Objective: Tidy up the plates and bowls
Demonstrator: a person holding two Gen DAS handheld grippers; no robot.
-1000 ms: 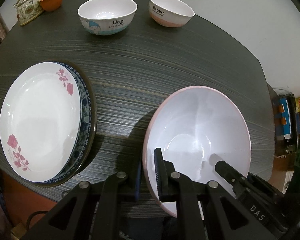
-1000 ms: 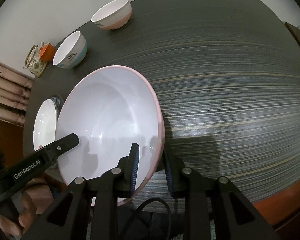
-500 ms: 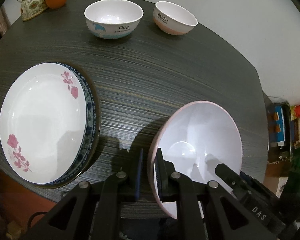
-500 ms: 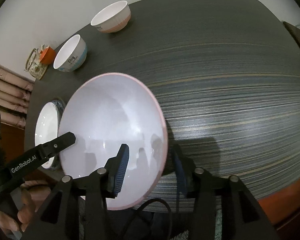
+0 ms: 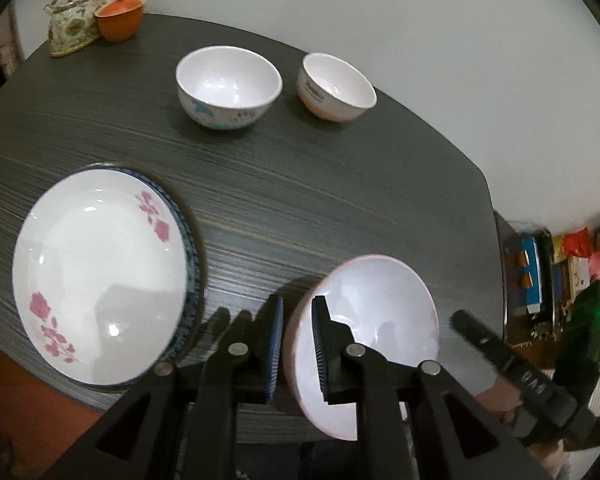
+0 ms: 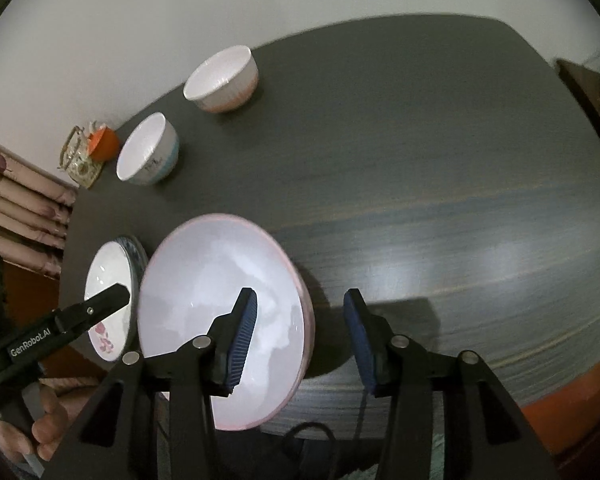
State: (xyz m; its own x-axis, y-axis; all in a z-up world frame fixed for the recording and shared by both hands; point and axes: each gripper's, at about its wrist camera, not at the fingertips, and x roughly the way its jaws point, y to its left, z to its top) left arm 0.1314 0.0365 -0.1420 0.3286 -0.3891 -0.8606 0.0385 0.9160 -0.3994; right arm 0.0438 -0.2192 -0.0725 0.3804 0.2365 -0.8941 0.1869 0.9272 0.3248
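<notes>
A large pink-rimmed white bowl [image 5: 380, 312] is held tilted above the near edge of the dark table [image 5: 300, 184]. My left gripper [image 5: 298, 344] is shut on its left rim. My right gripper [image 6: 302, 340] is open, its jaws spread either side of the bowl's right rim [image 6: 220, 312] without touching. A white plate with pink flowers [image 5: 96, 276] lies on a blue-patterned plate at the left. Two small bowls stand at the back: one with blue print [image 5: 228, 82], one with a pink base [image 5: 336, 88].
A floral teapot [image 5: 74, 16] and an orange cup [image 5: 120, 18] stand at the table's far left corner. A wall runs behind the table. Shelves with clutter [image 5: 548, 276] are off the right side. The table's right half [image 6: 440, 184] is bare.
My right gripper has opened and let go of the big bowl's rim. My left gripper has lifted the bowl up and back from the table; both views have pulled away.
</notes>
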